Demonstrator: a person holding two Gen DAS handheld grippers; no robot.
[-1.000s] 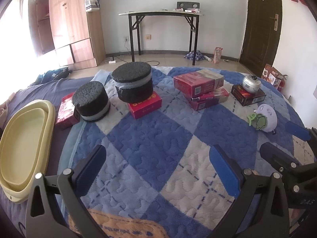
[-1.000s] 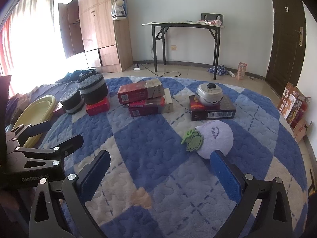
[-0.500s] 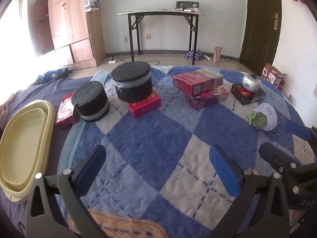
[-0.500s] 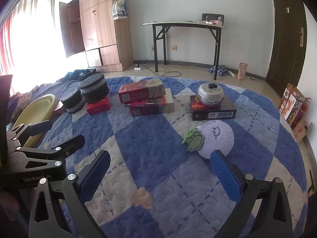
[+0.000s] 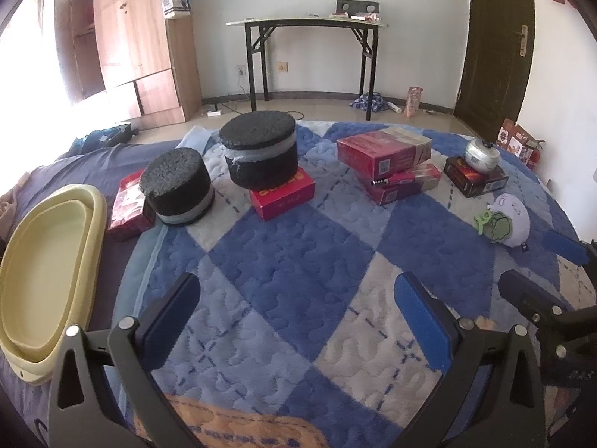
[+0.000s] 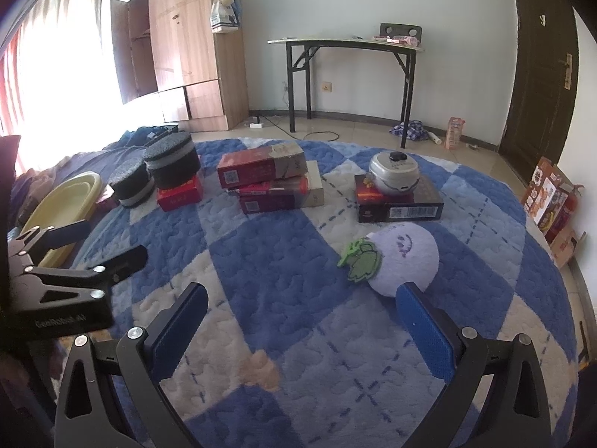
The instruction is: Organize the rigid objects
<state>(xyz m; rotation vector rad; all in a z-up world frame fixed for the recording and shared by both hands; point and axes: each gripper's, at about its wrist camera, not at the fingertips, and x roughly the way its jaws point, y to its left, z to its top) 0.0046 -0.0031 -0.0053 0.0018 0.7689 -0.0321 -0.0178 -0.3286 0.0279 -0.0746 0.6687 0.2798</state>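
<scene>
Nothing has shifted since the earlier frames except a slight forward creep of both cameras. The stacked red boxes (image 6: 266, 183) sit mid-quilt (image 6: 283, 261), between the black foam cylinders (image 5: 257, 155) and the silver pot (image 6: 396, 175) on its dark box. Left claw (image 5: 296, 317) and right claw (image 6: 298, 321) hover, spread wide, holding nothing.

The yellow tub (image 5: 44, 261) is cut off by the left edge of the left wrist view. The red box (image 5: 128, 205) is partly hidden behind the smaller black foam block (image 5: 177, 186). Items on the far table (image 6: 347, 43) cannot be made out. Print on the boxes is too small to be read.
</scene>
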